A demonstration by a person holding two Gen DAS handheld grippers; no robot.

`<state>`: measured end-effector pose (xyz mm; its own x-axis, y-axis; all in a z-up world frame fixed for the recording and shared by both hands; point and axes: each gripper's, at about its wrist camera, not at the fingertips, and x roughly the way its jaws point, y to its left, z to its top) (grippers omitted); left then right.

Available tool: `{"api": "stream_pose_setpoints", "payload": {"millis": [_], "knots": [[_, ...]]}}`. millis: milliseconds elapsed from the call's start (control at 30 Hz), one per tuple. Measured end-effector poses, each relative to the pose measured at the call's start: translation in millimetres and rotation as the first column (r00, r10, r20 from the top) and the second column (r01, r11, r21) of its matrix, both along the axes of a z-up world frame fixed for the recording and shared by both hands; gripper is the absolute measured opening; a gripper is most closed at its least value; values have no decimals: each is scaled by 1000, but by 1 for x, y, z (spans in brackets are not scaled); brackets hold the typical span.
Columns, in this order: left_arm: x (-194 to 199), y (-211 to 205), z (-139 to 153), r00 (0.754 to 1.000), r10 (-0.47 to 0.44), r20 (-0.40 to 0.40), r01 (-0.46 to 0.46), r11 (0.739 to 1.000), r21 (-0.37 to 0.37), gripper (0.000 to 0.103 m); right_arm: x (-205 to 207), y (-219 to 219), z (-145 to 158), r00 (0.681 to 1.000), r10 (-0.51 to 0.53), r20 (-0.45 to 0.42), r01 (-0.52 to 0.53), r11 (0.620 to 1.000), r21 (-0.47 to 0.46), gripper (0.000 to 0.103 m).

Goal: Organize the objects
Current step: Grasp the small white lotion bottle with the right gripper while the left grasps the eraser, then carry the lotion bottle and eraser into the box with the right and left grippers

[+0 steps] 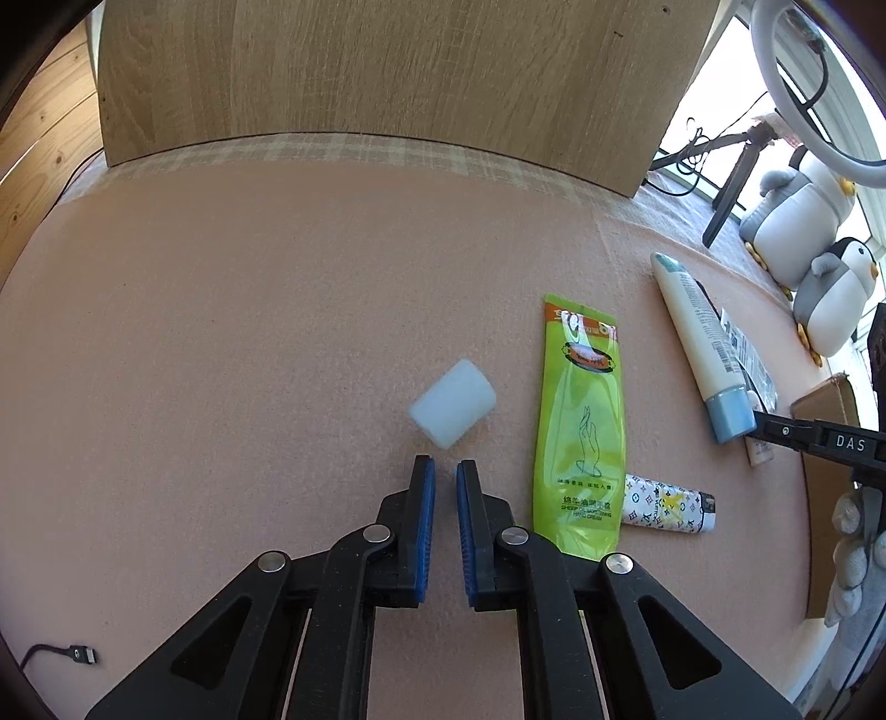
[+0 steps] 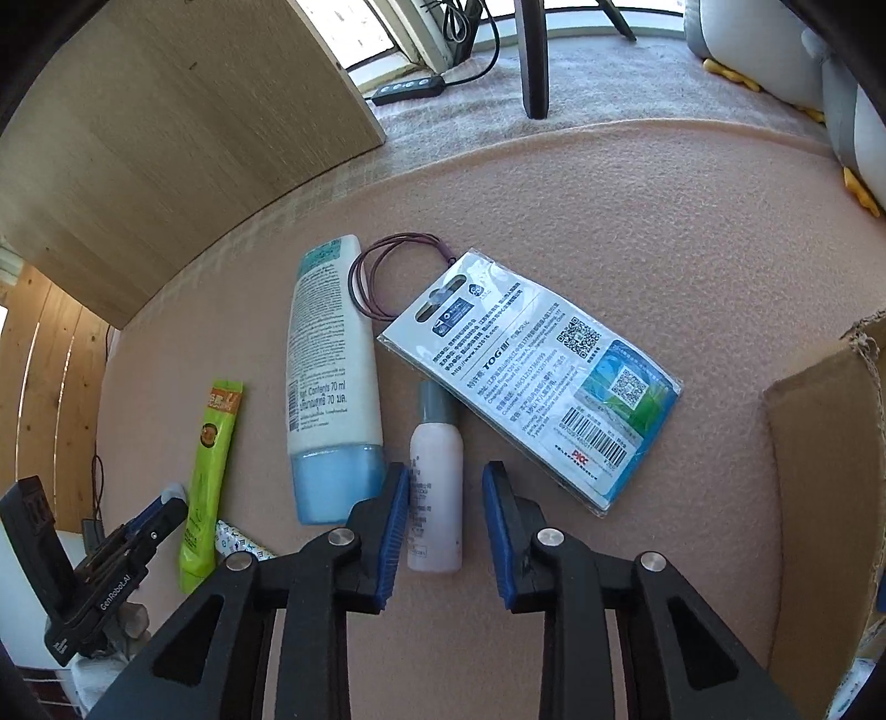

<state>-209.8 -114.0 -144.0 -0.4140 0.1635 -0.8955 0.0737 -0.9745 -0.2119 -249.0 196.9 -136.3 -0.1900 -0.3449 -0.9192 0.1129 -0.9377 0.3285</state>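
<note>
The right gripper (image 2: 446, 482) straddles the small pink bottle (image 2: 436, 487) with jaws spread, not yet clenched (apparently to lift it toward the cardboard box (image 2: 825, 443) at the mat's right edge), while the left gripper (image 1: 446, 468), nearly closed and empty, waits just short of the white block (image 1: 451, 401) mid-mat.

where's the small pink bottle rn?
Right wrist view: small pink bottle lies between the open right gripper fingers, beside the blue-capped tube.

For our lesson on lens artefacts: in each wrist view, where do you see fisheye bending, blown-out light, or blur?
Left wrist view: the wooden board's lower edge bows, and the window is blown out white. Right wrist view: the mat's far edge curves, the window overexposes, and the package print stays sharp.
</note>
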Motion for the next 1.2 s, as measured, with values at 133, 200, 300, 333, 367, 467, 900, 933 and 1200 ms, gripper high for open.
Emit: {"api": "stream_pose_setpoints", "payload": {"millis": [133, 200, 300, 333, 367, 467, 900, 933, 1200], "knots": [[11, -7, 0, 1000, 12, 3, -12, 1000, 29, 2, 11, -9, 2, 997, 69, -33, -67, 996, 61, 18], [16, -9, 2, 1000, 17, 5, -17, 999, 39, 2, 17, -8, 2, 996, 81, -37, -78, 995, 63, 18], [21, -13, 4, 1000, 29, -5, -28, 998, 62, 3, 26, -5, 3, 995, 93, -37, -90, 994, 63, 18], [21, -14, 5, 999, 35, -11, -34, 998, 54, 4, 30, -4, 3, 994, 99, -38, -96, 993, 66, 18], [22, -15, 6, 999, 38, -19, -37, 998, 52, 10, 32, -6, 3, 994, 104, -38, -101, 992, 70, 18], [19, -20, 12, 997, 62, -42, -58, 995, 84, 41, 46, -1, 3, 993, 113, -36, -110, 992, 68, 18], [-39, -3, 7, 997, 68, -40, -70, 995, -70, 50, 80, 15, 4, 993, 106, -60, -100, 991, 94, 18], [-43, -1, 7, 997, 62, -40, -65, 994, -83, 50, 81, 15, 4, 992, 106, -61, -100, 990, 95, 18], [-52, 17, 4, 999, 3, -39, -9, 986, -167, 45, 84, 12, 4, 991, 112, -71, -103, 988, 115, 18]]}}
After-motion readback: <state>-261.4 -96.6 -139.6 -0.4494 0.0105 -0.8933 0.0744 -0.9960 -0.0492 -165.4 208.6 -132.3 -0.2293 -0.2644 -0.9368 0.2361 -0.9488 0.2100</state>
